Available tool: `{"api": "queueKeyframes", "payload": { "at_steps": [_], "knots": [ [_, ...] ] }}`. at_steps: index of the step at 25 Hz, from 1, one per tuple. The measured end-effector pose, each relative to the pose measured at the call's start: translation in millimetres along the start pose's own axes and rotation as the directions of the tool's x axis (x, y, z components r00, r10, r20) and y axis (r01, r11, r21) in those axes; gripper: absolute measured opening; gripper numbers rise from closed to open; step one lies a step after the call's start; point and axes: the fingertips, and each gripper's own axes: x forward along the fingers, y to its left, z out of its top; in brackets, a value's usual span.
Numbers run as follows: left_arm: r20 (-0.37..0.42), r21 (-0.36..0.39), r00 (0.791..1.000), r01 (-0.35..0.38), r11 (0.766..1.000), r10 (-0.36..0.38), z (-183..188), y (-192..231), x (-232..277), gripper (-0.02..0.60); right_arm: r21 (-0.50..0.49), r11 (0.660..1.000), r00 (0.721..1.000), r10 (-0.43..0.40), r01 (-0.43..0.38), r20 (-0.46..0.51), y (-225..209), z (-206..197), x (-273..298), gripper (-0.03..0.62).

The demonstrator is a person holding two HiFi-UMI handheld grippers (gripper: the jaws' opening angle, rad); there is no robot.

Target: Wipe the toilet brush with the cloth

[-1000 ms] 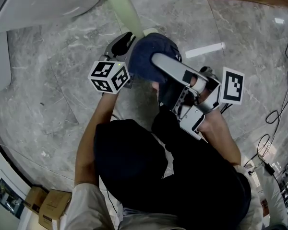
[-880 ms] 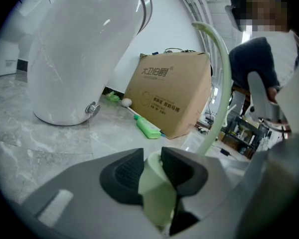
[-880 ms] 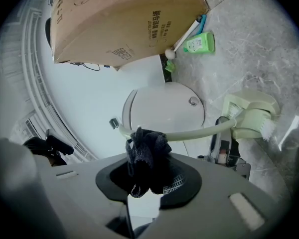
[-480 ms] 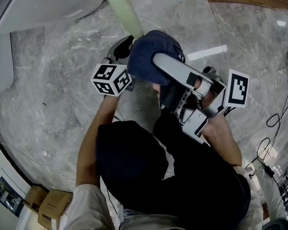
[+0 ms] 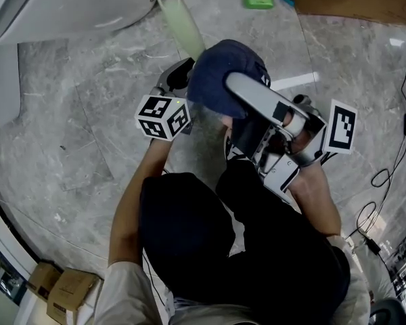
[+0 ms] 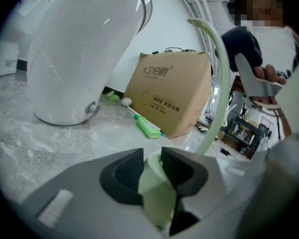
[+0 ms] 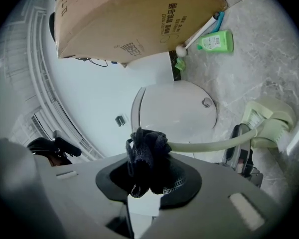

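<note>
Both tongs (image 6: 152, 164) (image 7: 145, 176) forward, cloth (image 7: 147, 151) against brush handle (image 6: 217, 83)

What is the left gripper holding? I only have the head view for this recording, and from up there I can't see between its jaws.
Observer: In the left gripper view, the left gripper is shut on the end of the pale green toilet brush handle.
Operator: Is the cloth really clamped, or just draped over the right one?
Observer: Clamped. The right gripper view shows the right gripper shut on the dark cloth, which is bunched between its jaws.
Operator: Is the cloth on the brush?
Observer: It looks so. In that view the handle runs out from right behind the bunched cloth, with no gap showing.
</note>
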Motion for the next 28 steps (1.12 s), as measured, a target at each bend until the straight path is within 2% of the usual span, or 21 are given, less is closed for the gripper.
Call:
{"api": "queueKeyframes", "payload": {
  "at_steps": [18, 22, 28],
  "knots": [
    [0.01, -0.003, 1.0, 0.003, 1.0, -0.003, 1, -1, 1, 0.0, -0.06, 0.998, 0.997, 0.04, -0.036, 0.073, 28, 31, -6, 0.094],
    [0.022, 0.034, 1.0, -0.005, 0.999, 0.004, 4, -1, -3, 0.0, -0.067, 0.997, 0.994, 0.043, -0.037, 0.096, 31, 38, -14, 0.094],
    [0.075, 0.002, 0.997, -0.026, 1.0, 0.026, 22, 5, -15, 0.0, -0.126, 0.992, 0.992, 0.026, -0.011, 0.121, 37, 46, -23, 0.094]
  ]
}}
